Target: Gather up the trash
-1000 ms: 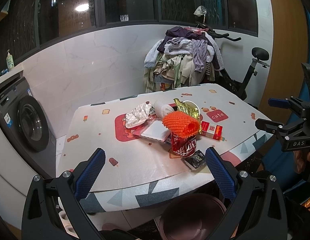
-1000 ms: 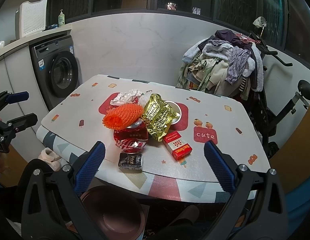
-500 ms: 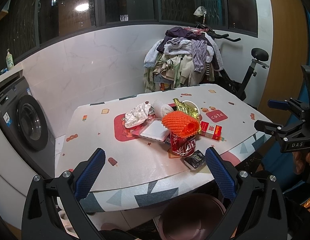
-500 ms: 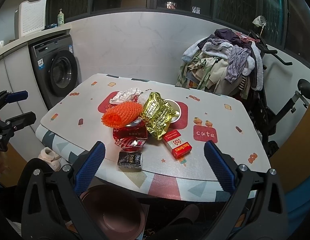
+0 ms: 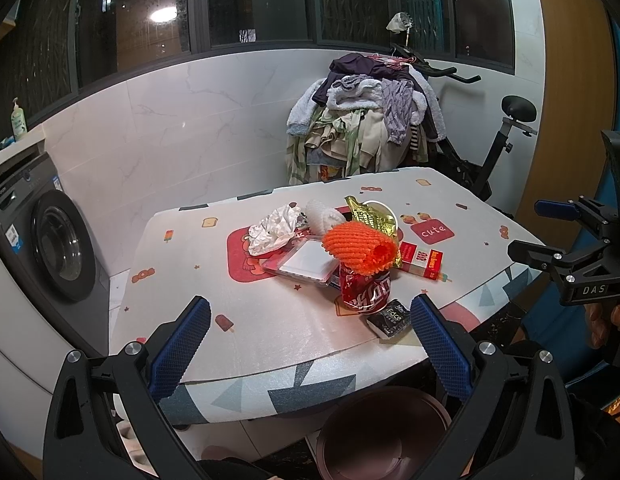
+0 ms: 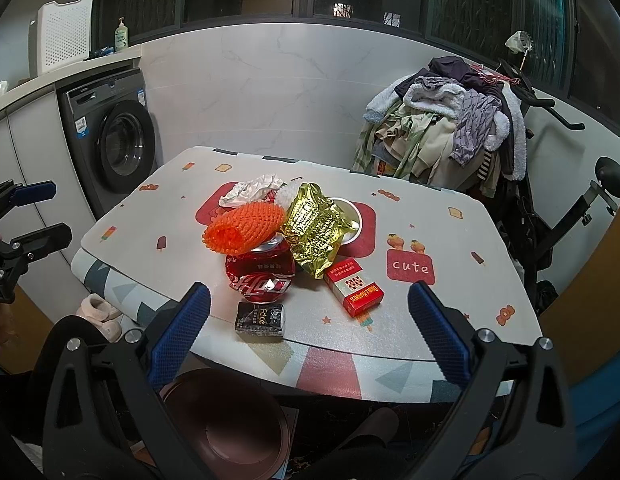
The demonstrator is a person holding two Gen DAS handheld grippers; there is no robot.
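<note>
A heap of trash lies on the table (image 5: pixel 245 320): an orange foam net (image 6: pixel 245 226) on a crushed red can (image 6: pixel 261 276), a gold foil wrapper (image 6: pixel 316 232), a red cigarette box (image 6: pixel 352 288), a small black packet (image 6: pixel 259 318), crumpled white paper (image 6: pixel 253 188) and a flat white tray (image 5: pixel 305 260). My left gripper (image 5: pixel 305 356) is open and empty, short of the table's near edge. My right gripper (image 6: pixel 307 344) is open and empty, just short of the black packet. A brown bin (image 6: pixel 225 428) stands on the floor under the table edge.
A washing machine (image 6: pixel 117 144) stands to the left. An exercise bike draped with clothes (image 6: pixel 450 132) stands behind the table. Slippers (image 6: pixel 97 312) lie on the floor. A metal bowl (image 6: pixel 350 210) sits under the gold wrapper.
Both grippers have drifted slightly; the table and trash sit a little higher and nearer in the views. Nothing was taken hold of.
</note>
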